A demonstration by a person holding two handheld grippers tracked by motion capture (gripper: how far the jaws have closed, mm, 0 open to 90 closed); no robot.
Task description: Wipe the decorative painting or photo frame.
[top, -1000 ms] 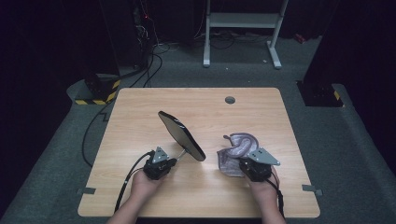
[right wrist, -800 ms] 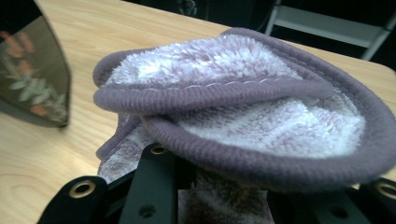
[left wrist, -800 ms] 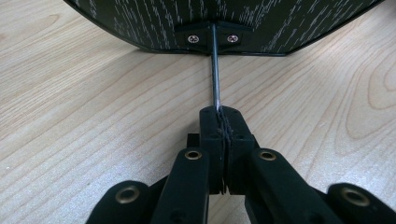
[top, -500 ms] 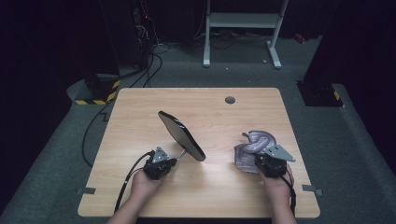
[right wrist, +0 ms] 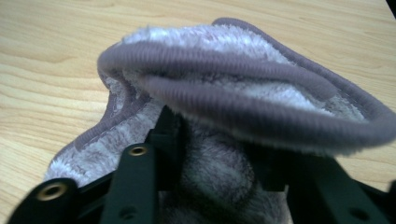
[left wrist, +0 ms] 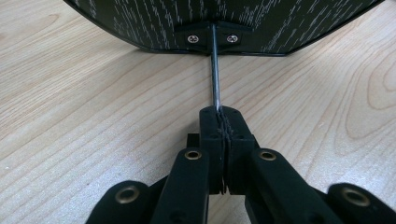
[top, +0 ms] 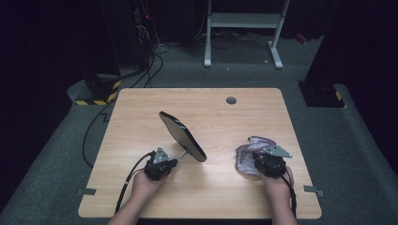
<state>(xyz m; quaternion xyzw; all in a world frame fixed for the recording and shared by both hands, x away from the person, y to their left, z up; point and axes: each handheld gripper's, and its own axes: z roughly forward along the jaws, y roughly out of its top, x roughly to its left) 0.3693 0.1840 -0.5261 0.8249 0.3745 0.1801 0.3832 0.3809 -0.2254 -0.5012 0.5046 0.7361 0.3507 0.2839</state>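
Left tongs stay clenched on the thin metal stem of the dark oval mirror (rigid, fragile, top-heavy); right tongs, just opening, straddle the soft purple plush cloth.

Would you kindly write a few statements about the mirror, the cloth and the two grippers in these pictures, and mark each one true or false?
1. The left gripper is clamped on the thin metal stem of the mirror. True.
2. The mirror lies flat on the table. False: it stands tilted, raised on its stem.
3. The purple cloth sits at the right gripper, with cloth between its jaws. True.
4. The cloth is draped over the mirror. False: the two are apart, the cloth toward the table's right side.
5. The cloth is spread out flat. False: it is bunched up.
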